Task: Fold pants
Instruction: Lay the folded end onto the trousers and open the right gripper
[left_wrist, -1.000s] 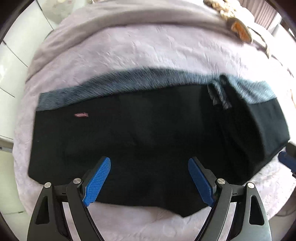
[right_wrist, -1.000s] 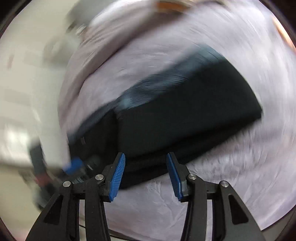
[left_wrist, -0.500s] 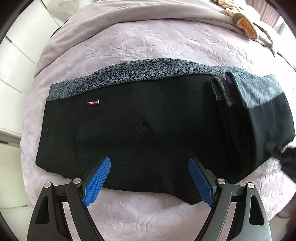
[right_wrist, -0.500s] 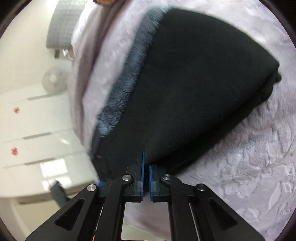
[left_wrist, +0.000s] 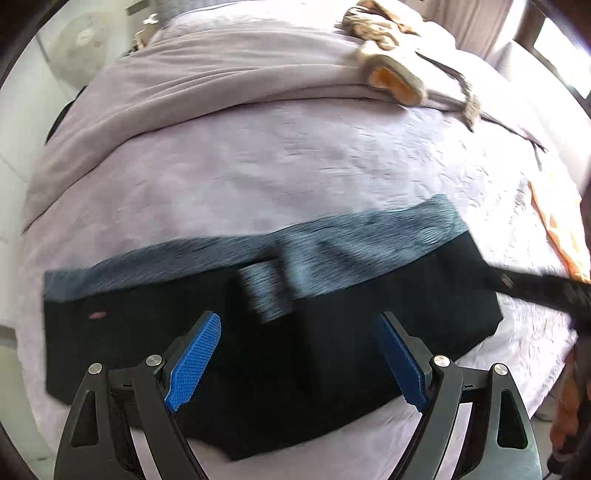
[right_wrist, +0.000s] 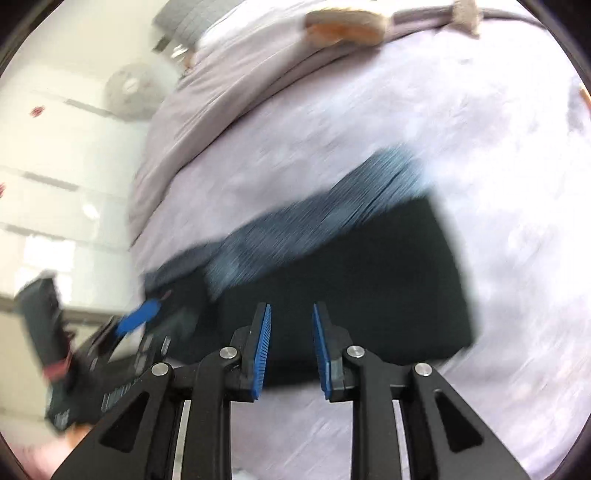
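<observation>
The black pants (left_wrist: 332, 325) with a grey-blue patterned waistband (left_wrist: 369, 236) lie folded on a lilac bedspread (left_wrist: 295, 158). A folded-over layer covers their right part. My left gripper (left_wrist: 299, 360) is open, hovering over the near edge of the pants. The right gripper's body (left_wrist: 535, 291) reaches in at the pants' right edge. In the right wrist view the pants (right_wrist: 369, 280) lie ahead and my right gripper (right_wrist: 291, 347) is open with a narrow gap, empty, above their near edge. The left gripper (right_wrist: 136, 317) shows blurred at the left.
A grey blanket (left_wrist: 221, 74) is bunched along the far side of the bed, with a tan and orange garment (left_wrist: 391, 74) on it. Orange cloth (left_wrist: 561, 232) lies at the right edge. White cabinets (right_wrist: 55, 166) and a fan (right_wrist: 129, 88) stand to the left.
My right gripper, shut on the pants' edge half a second ago, has let go and now stands open. The folded layer now reaches further left. Both cameras have shifted and the view is blurred.
</observation>
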